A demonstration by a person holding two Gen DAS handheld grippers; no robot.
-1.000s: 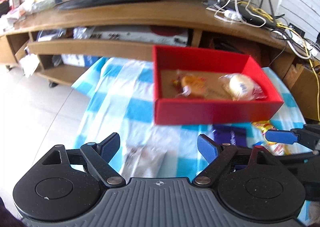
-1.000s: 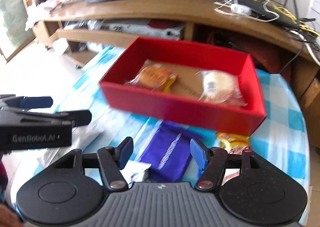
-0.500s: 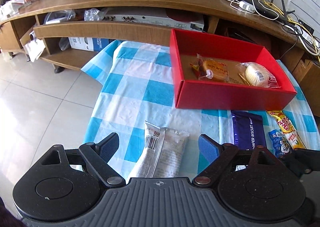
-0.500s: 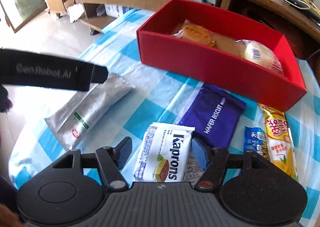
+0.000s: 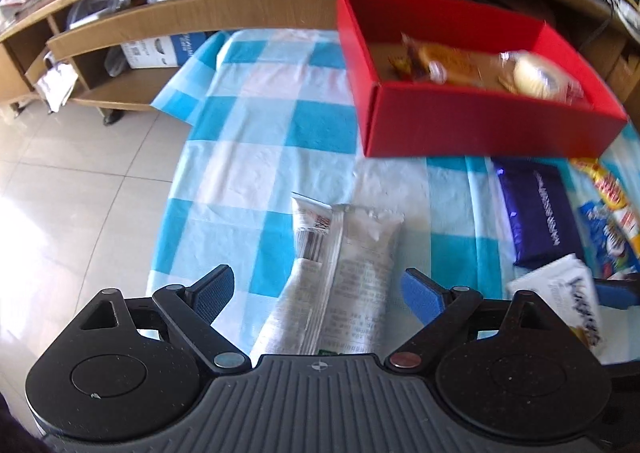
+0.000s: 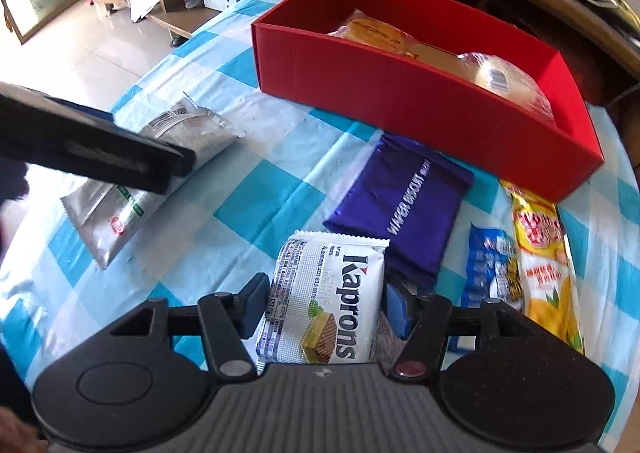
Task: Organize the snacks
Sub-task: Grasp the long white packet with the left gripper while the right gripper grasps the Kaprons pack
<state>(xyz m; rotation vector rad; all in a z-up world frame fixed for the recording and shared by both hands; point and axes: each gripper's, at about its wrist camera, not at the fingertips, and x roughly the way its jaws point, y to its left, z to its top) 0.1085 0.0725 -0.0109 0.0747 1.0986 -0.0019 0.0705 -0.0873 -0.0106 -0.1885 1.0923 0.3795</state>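
Note:
A red box (image 5: 472, 129) (image 6: 400, 93) stands on the checked cloth and holds two wrapped buns (image 5: 448, 61) (image 6: 508, 81). My left gripper (image 5: 320, 289) is open, its fingers either side of a silver snack pack (image 5: 352, 265) (image 6: 132, 189) lying on the cloth. My right gripper (image 6: 326, 303) is open, low over a white Kaprons wafer pack (image 6: 328, 301) (image 5: 568, 301), which lies between its fingers. A purple wafer biscuit pack (image 6: 404, 201) (image 5: 540, 213) lies in front of the box.
A yellow snack bag (image 6: 544, 253) and a small blue packet (image 6: 492, 265) lie at the right of the cloth. A wooden TV stand (image 5: 200, 17) with shelves runs behind the table. Tiled floor (image 5: 72, 193) is to the left.
Both grippers have come down and back from the red box toward the cloth. The left now straddles the silver pack and the right straddles the Kaprons pack.

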